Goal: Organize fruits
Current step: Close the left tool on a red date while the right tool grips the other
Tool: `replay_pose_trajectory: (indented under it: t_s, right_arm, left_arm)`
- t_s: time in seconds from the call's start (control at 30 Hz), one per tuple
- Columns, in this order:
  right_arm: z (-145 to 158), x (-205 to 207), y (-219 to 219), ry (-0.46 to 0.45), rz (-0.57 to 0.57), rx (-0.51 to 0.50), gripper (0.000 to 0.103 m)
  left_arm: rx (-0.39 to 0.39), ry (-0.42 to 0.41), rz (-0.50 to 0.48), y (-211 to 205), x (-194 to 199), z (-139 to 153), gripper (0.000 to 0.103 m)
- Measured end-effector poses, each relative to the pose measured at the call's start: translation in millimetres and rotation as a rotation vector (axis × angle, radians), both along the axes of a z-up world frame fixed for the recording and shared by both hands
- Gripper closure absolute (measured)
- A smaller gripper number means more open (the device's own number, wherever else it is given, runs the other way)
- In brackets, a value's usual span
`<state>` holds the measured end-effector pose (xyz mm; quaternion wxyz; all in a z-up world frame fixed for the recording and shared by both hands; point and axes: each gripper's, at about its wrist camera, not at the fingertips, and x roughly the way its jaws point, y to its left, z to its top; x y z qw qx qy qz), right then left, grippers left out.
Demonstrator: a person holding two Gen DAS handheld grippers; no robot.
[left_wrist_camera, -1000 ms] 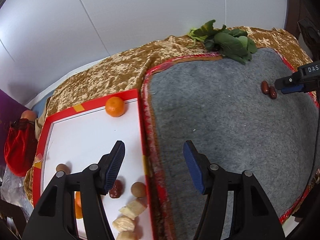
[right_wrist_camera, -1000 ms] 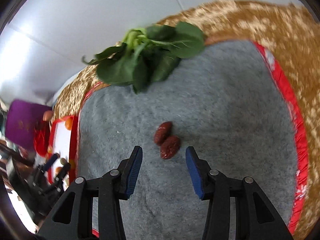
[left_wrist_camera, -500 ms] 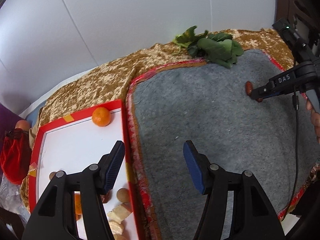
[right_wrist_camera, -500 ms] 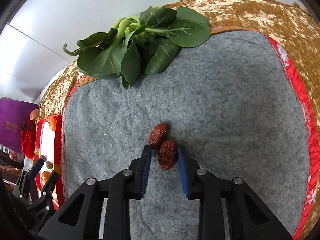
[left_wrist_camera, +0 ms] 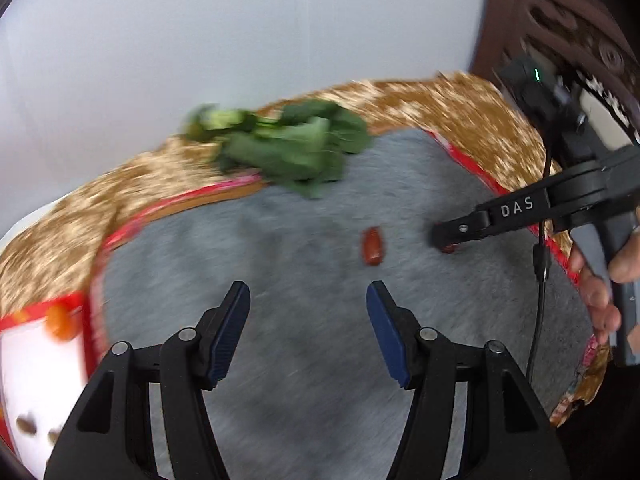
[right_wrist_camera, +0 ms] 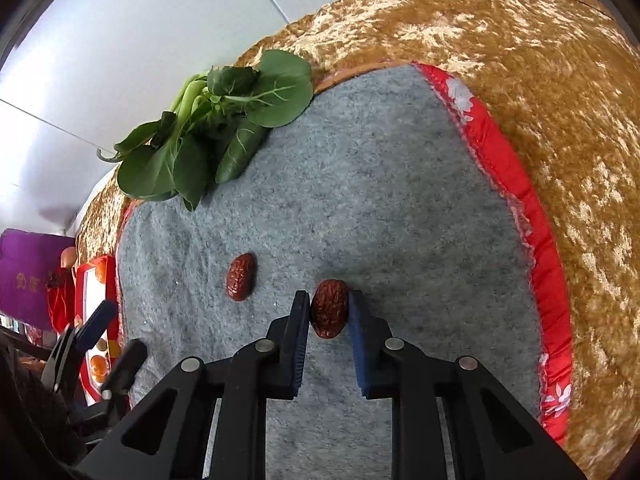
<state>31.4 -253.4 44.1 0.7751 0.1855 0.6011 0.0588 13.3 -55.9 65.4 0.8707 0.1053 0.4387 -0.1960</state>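
Observation:
My right gripper is shut on a wrinkled red date, held just above the grey felt mat. A second red date lies on the mat to its left; it also shows in the left wrist view. My left gripper is open and empty above the mat, the loose date ahead of it and slightly right. The right gripper shows there at the right with a bit of red at its tip. The white tray with a red rim holds an orange and other fruit.
A bunch of green leafy vegetables lies at the mat's far edge on the gold cloth. The mat has a red border. A purple box and red bag stand beyond the tray. A white wall is behind.
My right gripper closed on one date and drew it away to the right of the other. My left gripper swung right from the tray toward the mat, still open.

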Motion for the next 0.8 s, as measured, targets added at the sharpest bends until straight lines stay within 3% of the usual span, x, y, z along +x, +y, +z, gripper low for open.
replay_pose_trajectory:
  t_s: [0.47,0.53,0.67,0.8]
  right_arm:
    - [-12,11,1,0.026,0.007,0.028,0.083]
    - [-13,11,1,0.024,0.005,0.029,0.083]
    - [-13,9,-1,0.02,0.006,0.042,0.084]
    - [-14,8,-5,0.021,0.008,0.036,0.084]
  left_arm:
    - [0.034,0.056,-0.063,-47,33,-30,0.044]
    - [0.029,0.066,-0.063,-51,37,-34,0.054]
    - [0.024,0.079,-0.048,-52,43,-40,0.063]
    - [0.015,0.077,-0.036,-49,46,-43,0.079]
